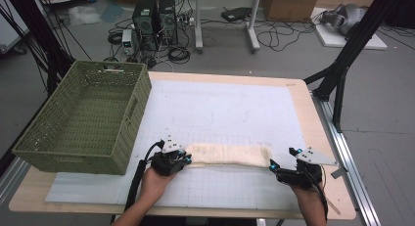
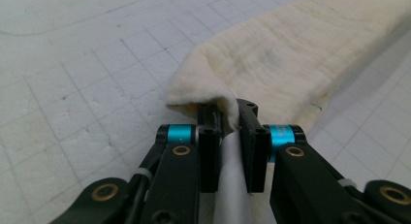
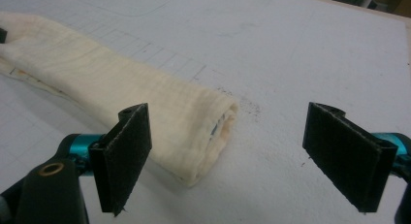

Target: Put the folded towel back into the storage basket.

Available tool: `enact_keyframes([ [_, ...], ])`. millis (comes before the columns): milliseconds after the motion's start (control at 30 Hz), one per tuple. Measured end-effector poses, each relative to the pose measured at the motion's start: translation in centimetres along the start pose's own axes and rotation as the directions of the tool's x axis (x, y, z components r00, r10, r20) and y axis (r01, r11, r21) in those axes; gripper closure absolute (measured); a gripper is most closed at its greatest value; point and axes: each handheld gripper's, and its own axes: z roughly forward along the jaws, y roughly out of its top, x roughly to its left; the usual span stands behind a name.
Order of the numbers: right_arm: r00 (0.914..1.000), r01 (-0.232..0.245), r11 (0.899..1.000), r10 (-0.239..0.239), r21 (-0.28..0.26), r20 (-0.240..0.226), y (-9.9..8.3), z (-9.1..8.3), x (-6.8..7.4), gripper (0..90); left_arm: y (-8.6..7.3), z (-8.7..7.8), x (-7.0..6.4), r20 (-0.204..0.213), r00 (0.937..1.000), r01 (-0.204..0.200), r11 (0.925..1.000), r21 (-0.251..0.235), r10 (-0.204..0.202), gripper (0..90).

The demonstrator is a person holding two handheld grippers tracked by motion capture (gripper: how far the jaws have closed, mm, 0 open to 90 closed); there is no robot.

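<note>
The folded cream towel (image 1: 229, 154) lies as a long strip on the white grid mat (image 1: 230, 108), at 6 o'clock from the mat's centre, near its front edge; the left gripper (image 1: 187, 159) sits at the strip's 9 o'clock end, jaws clamped on a lifted corner of the towel (image 2: 271, 64); the right gripper (image 1: 272, 165) sits at the 3 o'clock end, jaws spread wide, one jaw each side of the towel's end (image 3: 194, 132), not touching it; the green woven basket (image 1: 83, 152) stands at 9 o'clock, well apart from the towel.
</note>
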Motion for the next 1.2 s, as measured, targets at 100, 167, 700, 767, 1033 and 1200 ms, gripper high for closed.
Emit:
enact_keyframes([
  [100, 0.9999, -0.006, 1.000, 0.006, -0.008, 0.016, 0.0, 0.0, -0.1, 16.3, 0.0, -0.1, 0.2, 0.007, 0.9999, 0.014, 0.9999, 0.001, -0.014, 82.1],
  [167, 0.9992, -0.023, 1.000, 0.023, -0.003, 0.034, -0.1, 0.1, -0.2, 16.3, 0.0, -0.1, 0.4, 0.016, 0.9993, 0.034, 0.9994, -0.006, -0.034, 82.4],
  [700, 0.9993, -0.037, 0.996, 0.037, 0.077, -0.003, -0.3, 2.3, 0.2, 20.4, -0.2, -1.4, 0.8, 0.086, 0.9959, 0.037, 0.9931, -0.112, -0.027, 82.1],
  [767, 0.9990, -0.043, 0.995, 0.044, 0.089, -0.011, -0.4, 2.6, 0.2, 23.4, -0.1, -1.5, 0.8, 0.091, 0.9955, 0.036, 0.9916, -0.124, -0.025, 82.1],
  [1033, 0.9966, -0.061, 0.993, 0.066, 0.103, -0.050, -0.3, 3.7, 0.3, 32.3, -0.2, -1.9, 0.8, 0.095, 0.9954, 0.018, 0.9902, -0.138, -0.005, 81.9],
  [1200, 0.9971, -0.058, 0.983, 0.066, 0.173, -0.038, -0.5, 4.7, 0.4, 40.4, -0.2, -1.9, 0.8, 0.092, 0.9958, 0.015, 0.9896, -0.143, -0.002, 81.9],
])
